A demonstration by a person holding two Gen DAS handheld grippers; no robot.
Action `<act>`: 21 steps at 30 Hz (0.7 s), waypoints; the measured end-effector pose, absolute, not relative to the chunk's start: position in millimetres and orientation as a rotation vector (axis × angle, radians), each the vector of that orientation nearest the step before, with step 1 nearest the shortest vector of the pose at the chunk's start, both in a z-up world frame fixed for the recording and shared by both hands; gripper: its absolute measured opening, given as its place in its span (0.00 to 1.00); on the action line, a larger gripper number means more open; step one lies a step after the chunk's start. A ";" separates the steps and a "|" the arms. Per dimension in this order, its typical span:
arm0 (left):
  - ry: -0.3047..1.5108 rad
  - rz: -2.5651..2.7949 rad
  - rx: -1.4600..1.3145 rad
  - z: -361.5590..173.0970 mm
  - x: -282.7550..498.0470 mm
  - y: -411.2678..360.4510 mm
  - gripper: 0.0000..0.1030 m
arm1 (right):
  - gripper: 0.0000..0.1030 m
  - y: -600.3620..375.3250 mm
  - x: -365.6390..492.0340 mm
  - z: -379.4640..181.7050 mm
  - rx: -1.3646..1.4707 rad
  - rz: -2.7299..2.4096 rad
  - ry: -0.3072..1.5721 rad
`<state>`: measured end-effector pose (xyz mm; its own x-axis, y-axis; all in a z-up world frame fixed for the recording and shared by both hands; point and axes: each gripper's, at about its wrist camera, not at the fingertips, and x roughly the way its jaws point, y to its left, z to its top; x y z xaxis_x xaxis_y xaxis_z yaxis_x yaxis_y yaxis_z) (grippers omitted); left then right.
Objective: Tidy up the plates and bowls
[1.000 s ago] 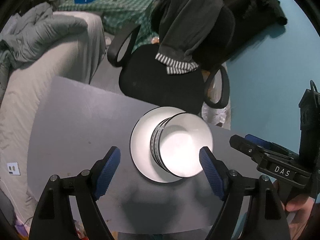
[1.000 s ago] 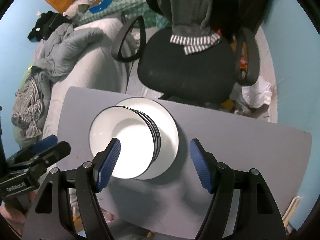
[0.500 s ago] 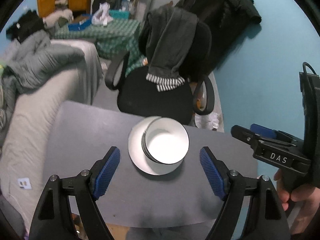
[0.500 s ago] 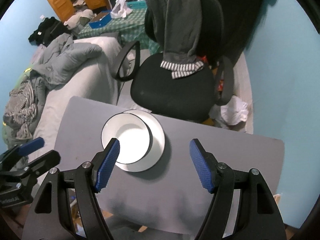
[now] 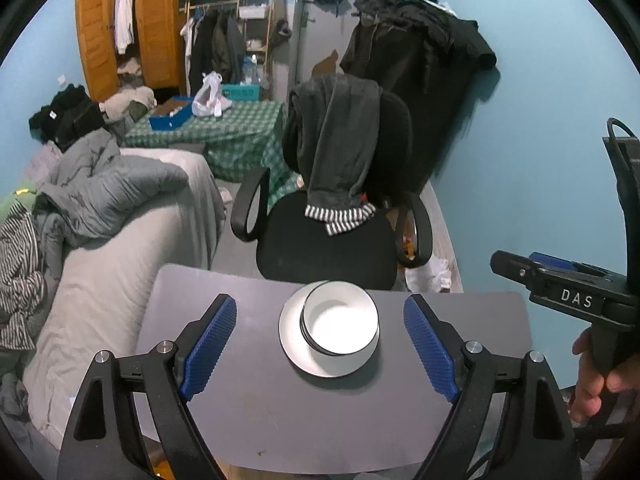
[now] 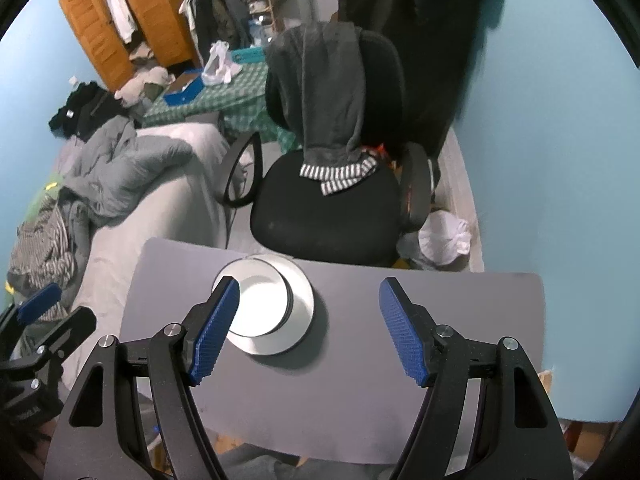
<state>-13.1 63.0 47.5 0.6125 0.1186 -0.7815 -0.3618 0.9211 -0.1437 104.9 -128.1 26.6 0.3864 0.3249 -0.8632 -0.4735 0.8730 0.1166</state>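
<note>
bowls [image 5: 339, 325] between left gripper [image 5: 320, 354] fingers, untouched

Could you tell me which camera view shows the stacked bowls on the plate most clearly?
The left wrist view: the stacked bowls sit unobstructed between its fingers. In the right wrist view, the right gripper's finger covers their near left edge.

Left gripper [image 5: 320, 340] and right gripper [image 6: 308, 330] jaws apart, empty, angled downward.

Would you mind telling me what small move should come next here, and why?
Probably just finish lifting both grippers clear. The bowls already sit nested on the plate on the grey table, and the left gripper and right gripper are open and empty.
</note>
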 end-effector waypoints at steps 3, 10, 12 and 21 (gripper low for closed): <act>0.862 0.280 -0.307 53.4 -14.2 62.7 0.84 | 0.70 -134.2 100.8 34.3 -0.149 0.496 1.041; 0.866 0.270 -0.311 56.2 -14.7 57.0 0.84 | 0.70 -143.1 94.4 46.1 -0.178 0.464 1.010; 0.870 0.265 -0.314 56.1 -15.0 55.1 0.84 | 0.70 -145.6 94.0 48.5 -0.179 0.460 1.005; 0.878 0.244 -0.337 55.5 -13.4 49.1 0.84 | 0.70 -156.0 96.4 51.1 -0.171 0.445 1.011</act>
